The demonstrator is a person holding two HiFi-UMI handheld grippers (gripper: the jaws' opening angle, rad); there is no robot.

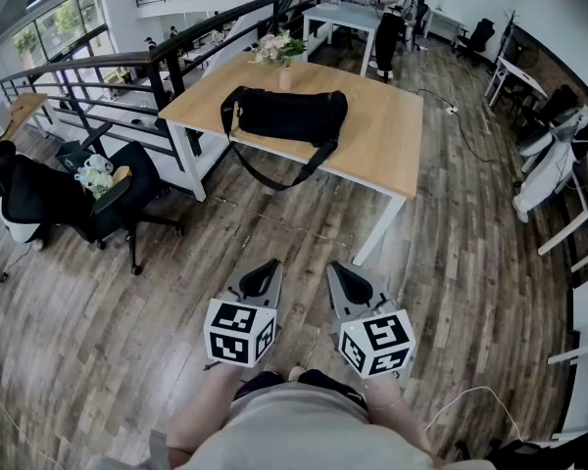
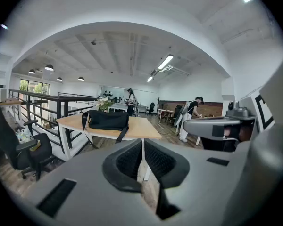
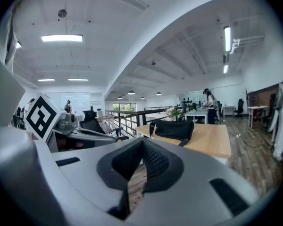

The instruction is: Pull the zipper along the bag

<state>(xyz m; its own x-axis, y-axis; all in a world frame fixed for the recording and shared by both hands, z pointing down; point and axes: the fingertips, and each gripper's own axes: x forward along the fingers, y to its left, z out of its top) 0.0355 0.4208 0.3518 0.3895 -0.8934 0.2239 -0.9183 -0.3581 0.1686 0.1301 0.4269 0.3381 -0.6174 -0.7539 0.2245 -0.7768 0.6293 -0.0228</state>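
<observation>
A black duffel bag (image 1: 289, 116) lies on a light wooden table (image 1: 387, 135), its strap hanging over the near edge. The left gripper view shows the bag (image 2: 106, 120) far ahead, and so does the right gripper view, where the bag (image 3: 173, 129) sits to the right of centre. My left gripper (image 1: 270, 267) and right gripper (image 1: 339, 270) hover side by side over the floor, well short of the table. Both are shut with nothing between their jaws. The zipper is too small to make out.
A vase of flowers (image 1: 280, 51) stands at the table's far edge. A black office chair (image 1: 98, 199) sits left of the table beside a dark railing (image 1: 127, 67). More desks and a standing person (image 1: 390, 18) are further back. Wooden floor lies between me and the table.
</observation>
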